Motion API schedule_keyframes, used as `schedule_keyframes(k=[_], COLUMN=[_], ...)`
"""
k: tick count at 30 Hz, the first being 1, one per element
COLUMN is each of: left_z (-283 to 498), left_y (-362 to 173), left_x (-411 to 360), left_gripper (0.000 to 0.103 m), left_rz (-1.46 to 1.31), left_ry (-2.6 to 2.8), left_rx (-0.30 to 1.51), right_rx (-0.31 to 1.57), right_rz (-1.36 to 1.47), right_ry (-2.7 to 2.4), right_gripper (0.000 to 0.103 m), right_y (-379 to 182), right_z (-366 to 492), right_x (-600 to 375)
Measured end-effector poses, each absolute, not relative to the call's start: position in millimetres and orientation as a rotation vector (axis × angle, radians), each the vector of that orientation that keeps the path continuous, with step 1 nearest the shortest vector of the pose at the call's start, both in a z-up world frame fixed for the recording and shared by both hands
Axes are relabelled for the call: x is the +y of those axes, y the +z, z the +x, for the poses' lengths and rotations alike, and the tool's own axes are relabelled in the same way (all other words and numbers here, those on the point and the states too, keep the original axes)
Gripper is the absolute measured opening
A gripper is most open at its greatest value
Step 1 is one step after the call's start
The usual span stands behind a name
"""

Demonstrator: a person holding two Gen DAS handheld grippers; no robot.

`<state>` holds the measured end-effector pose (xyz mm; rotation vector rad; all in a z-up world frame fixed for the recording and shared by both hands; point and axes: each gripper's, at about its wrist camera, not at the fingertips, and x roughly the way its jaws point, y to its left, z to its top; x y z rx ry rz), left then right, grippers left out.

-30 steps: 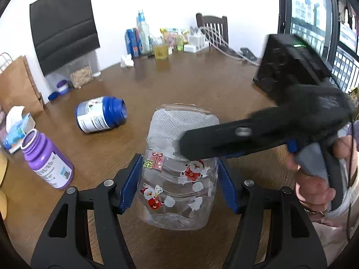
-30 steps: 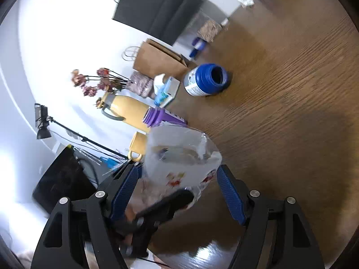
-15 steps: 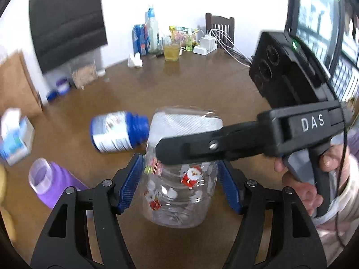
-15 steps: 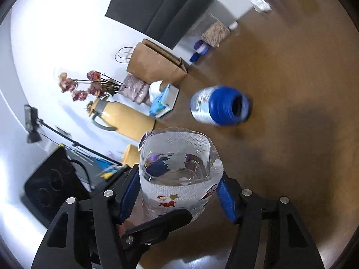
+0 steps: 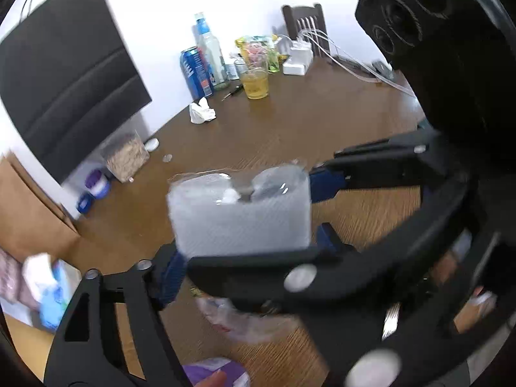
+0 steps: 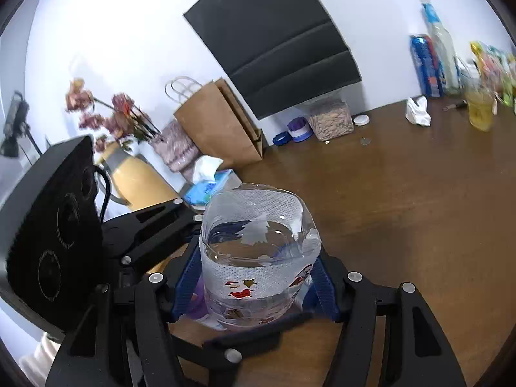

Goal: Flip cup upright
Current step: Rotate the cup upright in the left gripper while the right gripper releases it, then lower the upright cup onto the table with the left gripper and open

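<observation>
The clear plastic cup (image 6: 258,254) has Santa stickers and a white mesh band near its rim. It is held above the brown table, open mouth up. My right gripper (image 6: 254,287) is shut on its lower body, a blue pad on each side. In the left wrist view the cup (image 5: 240,213) is blurred and sits between the blue pads of my left gripper (image 5: 248,258), which also closes on it. The right gripper's black fingers (image 5: 322,277) cross in front of the cup's lower part and hide it.
On the wooden table (image 6: 403,193): a brown paper bag (image 6: 219,122), a tissue pack (image 6: 206,183), a seed jar (image 6: 329,119), a crumpled tissue (image 6: 417,113), a glass of yellow drink (image 5: 256,80), a blue can (image 5: 195,71) and bottles at the far wall. A purple bottle (image 5: 216,371) lies below the grippers.
The cup has turned from lying sideways to mouth-up and has risen off the table. The right gripper has rotated with it, and the left wrist view has swung and blurred.
</observation>
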<state>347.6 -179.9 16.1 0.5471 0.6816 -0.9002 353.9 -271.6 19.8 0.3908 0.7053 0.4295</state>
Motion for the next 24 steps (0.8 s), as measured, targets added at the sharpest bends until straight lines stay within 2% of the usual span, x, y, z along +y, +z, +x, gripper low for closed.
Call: schedule_keyframes(k=[8, 17, 24], left_z=[350.4, 285.5, 291.0], left_y=[17.8, 2.6, -37.2], left_x=[-153.2, -125.2, -114.7], left_gripper=[0.081, 0.085, 0.085], left_rz=[0.382, 0.315, 0.239], left_ry=[-0.901, -0.743, -0.702], left_rx=[0.707, 0.638, 0.79], right_rx=[0.698, 0.712, 0.798], right_rz=[0.345, 0.156, 0.025], right_ry=[0.471, 0.542, 0.492], right_gripper=[0.067, 0.067, 0.067], right_y=[13.7, 12.3, -14.7], right_z=[352.3, 303.2, 300.6], right_x=[-249.8, -209.2, -193.7])
